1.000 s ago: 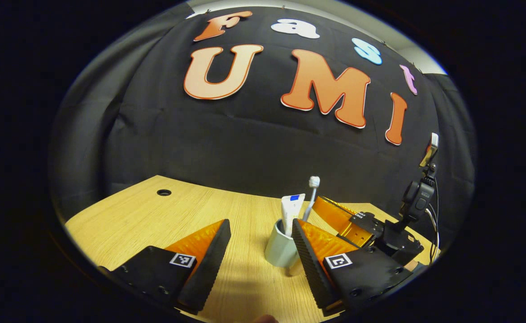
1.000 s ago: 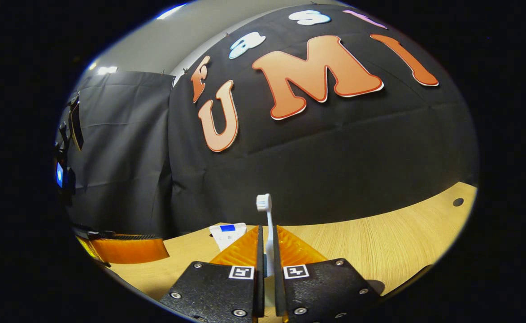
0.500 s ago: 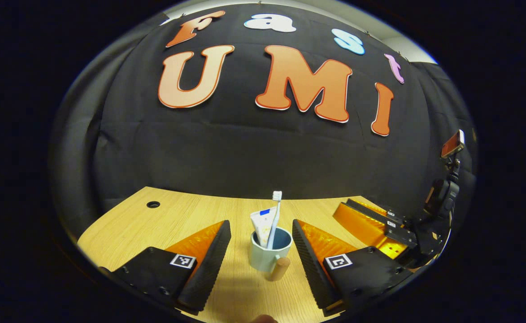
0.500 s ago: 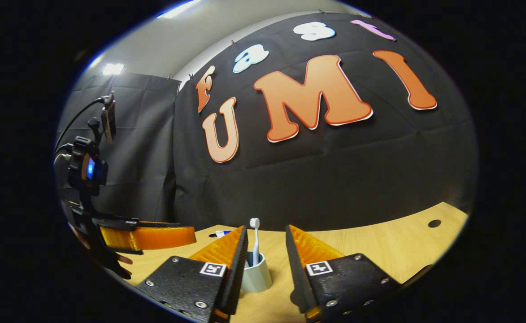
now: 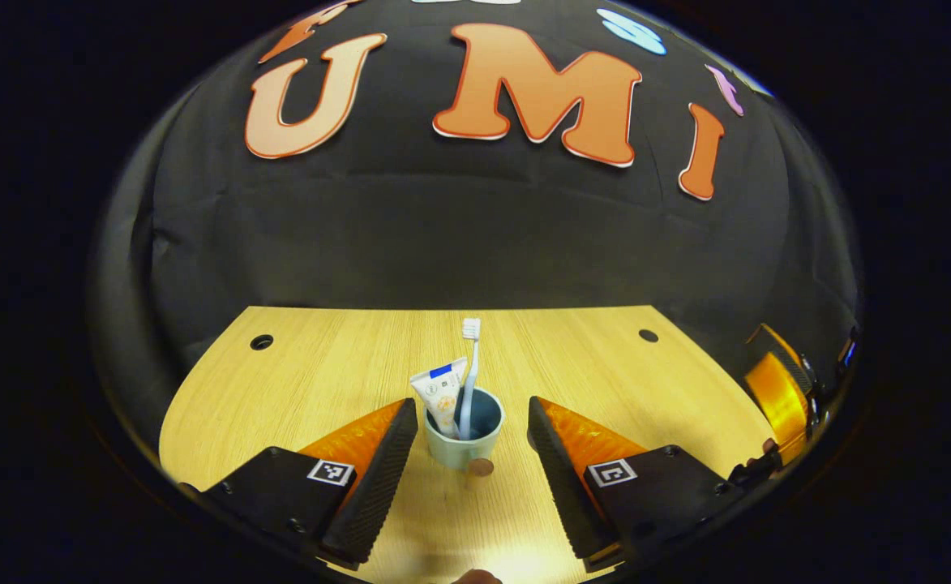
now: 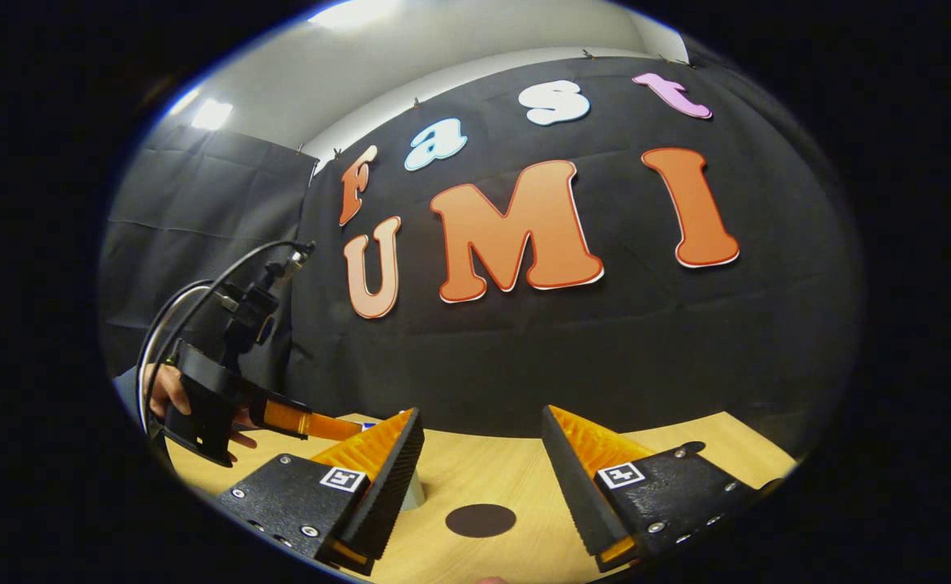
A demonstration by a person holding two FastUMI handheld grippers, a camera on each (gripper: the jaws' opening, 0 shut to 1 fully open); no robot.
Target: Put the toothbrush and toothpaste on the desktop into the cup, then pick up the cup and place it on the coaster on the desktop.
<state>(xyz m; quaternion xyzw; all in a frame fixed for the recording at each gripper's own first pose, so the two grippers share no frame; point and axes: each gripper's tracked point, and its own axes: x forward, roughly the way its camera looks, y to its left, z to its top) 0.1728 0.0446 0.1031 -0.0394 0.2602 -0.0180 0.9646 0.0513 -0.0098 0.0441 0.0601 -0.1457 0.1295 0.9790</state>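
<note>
A pale blue-green cup point(image 5: 465, 440) with a wooden handle knob stands on the wooden desktop point(image 5: 321, 373). A white toothbrush point(image 5: 470, 365) and a toothpaste tube point(image 5: 441, 393) stand upright inside it. My left gripper point(image 5: 470, 412) is open just in front of the cup, with one finger on each side and neither touching it. My right gripper point(image 6: 483, 418) is open with nothing between its fingers. It hangs over a dark round coaster point(image 6: 481, 520). In the right gripper view a sliver of the cup point(image 6: 413, 493) peeks out behind that gripper's left finger.
Two cable holes point(image 5: 261, 341) point(image 5: 648, 335) mark the desk's far corners. At the right edge of the left gripper view the right gripper point(image 5: 775, 397) shows. In the right gripper view a hand point(image 6: 159, 391) holds the left gripper point(image 6: 280, 415), with a cable looping above it.
My right gripper has let go of the toothbrush in the cup, opened and drawn back to the right over the coaster. My left gripper stayed open and now faces the cup squarely.
</note>
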